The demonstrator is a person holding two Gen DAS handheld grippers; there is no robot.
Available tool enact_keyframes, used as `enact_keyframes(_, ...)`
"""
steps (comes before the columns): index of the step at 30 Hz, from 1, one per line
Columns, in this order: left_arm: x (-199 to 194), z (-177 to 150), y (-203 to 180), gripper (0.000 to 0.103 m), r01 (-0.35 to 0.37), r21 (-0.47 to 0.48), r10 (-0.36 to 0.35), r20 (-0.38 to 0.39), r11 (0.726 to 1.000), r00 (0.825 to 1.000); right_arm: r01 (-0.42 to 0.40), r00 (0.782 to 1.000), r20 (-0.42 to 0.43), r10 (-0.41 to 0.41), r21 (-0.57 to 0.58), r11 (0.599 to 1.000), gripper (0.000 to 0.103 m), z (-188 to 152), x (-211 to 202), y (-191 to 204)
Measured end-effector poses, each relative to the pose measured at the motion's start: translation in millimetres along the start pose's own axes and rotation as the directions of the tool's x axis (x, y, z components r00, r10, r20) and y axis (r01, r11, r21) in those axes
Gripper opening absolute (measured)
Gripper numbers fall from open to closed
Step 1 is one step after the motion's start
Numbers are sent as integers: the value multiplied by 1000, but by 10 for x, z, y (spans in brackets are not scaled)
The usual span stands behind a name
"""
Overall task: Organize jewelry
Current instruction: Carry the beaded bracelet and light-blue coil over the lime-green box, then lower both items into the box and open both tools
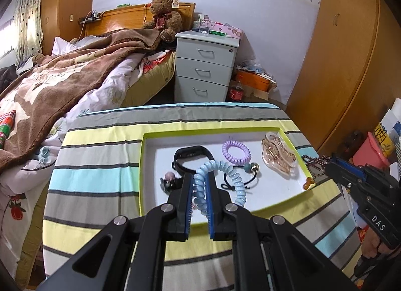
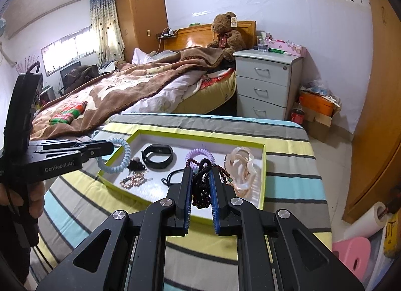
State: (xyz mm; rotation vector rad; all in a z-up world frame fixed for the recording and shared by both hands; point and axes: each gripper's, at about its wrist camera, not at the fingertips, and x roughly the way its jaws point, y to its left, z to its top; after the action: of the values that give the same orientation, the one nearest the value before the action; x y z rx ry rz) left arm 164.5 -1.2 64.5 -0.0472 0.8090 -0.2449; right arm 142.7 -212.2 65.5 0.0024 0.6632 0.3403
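Observation:
My left gripper (image 1: 199,178) is shut on a light blue spiral hair tie (image 1: 220,180) and holds it over the left part of the white tray (image 1: 275,190); it also shows in the right wrist view (image 2: 117,155). My right gripper (image 2: 201,173) is shut on a dark bead bracelet (image 2: 203,188) above the tray's near edge (image 2: 225,213). In the tray lie a black smart band (image 1: 193,157), a purple spiral hair tie (image 1: 235,152), a clear pink hair claw (image 1: 278,158), a black elastic with beads (image 1: 248,172) and a small dark hair clip (image 1: 169,180).
The tray has a lime green rim and sits on a striped cloth-covered table (image 1: 100,165). A bed with a brown blanket (image 1: 62,83) stands to the left, a white drawer unit (image 1: 205,65) behind. A pink stool (image 2: 351,256) and a paper roll (image 2: 366,220) are at right.

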Motion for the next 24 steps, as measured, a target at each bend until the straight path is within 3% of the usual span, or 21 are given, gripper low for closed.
enact_keyframes(14, 507, -11, -82, 11, 29, -6, -30, -91, 1000, 995, -4, 994, -108, 4, 3, 1000, 14, -114, 514, -67)
enact_keyframes(24, 712, -65, -132, 11, 33, -11, -34, -135, 999, 990, -1, 987, -159, -2, -18, 1000, 12, -197, 644, -115)
